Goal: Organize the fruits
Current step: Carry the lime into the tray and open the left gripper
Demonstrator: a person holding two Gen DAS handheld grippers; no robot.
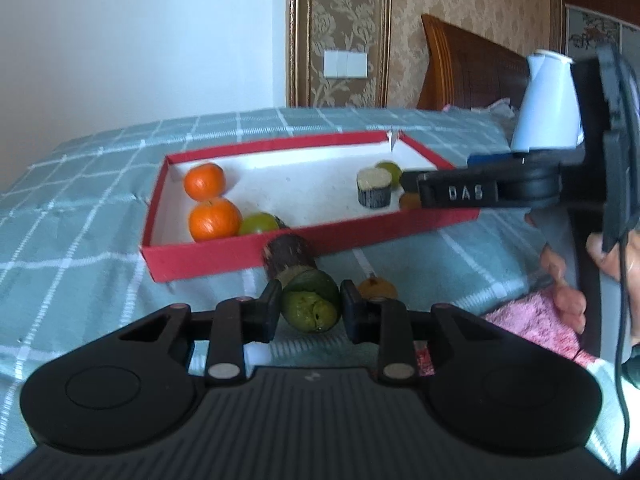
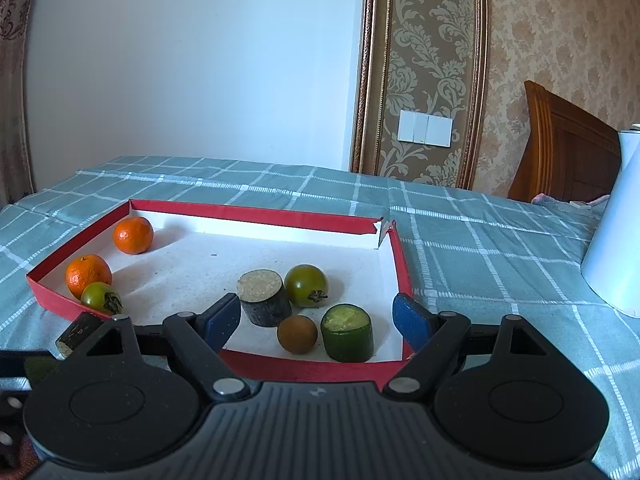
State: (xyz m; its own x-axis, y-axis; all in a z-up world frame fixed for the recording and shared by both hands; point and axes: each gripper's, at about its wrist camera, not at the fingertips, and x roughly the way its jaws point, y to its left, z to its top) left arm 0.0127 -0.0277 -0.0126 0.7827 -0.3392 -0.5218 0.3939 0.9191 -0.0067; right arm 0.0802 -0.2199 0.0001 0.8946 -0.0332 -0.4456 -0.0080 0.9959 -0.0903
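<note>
Where readable: "DAS" | right tongs (image 1: 412, 190) arm | over red tray (image 1: 208, 268)

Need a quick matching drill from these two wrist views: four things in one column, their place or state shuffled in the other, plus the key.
Things:
1. green cucumber piece with a ragged end
2. left hand-held gripper
3. right hand-held gripper
4. dark sugarcane stub

Places or states:
A. open, over the near right corner of the red tray
B. shut on a green piece
C. outside the tray, against its near wall
D. between black pads, outside the tray

Pairs: 1-D, 2-B, 3-A, 4-C
</note>
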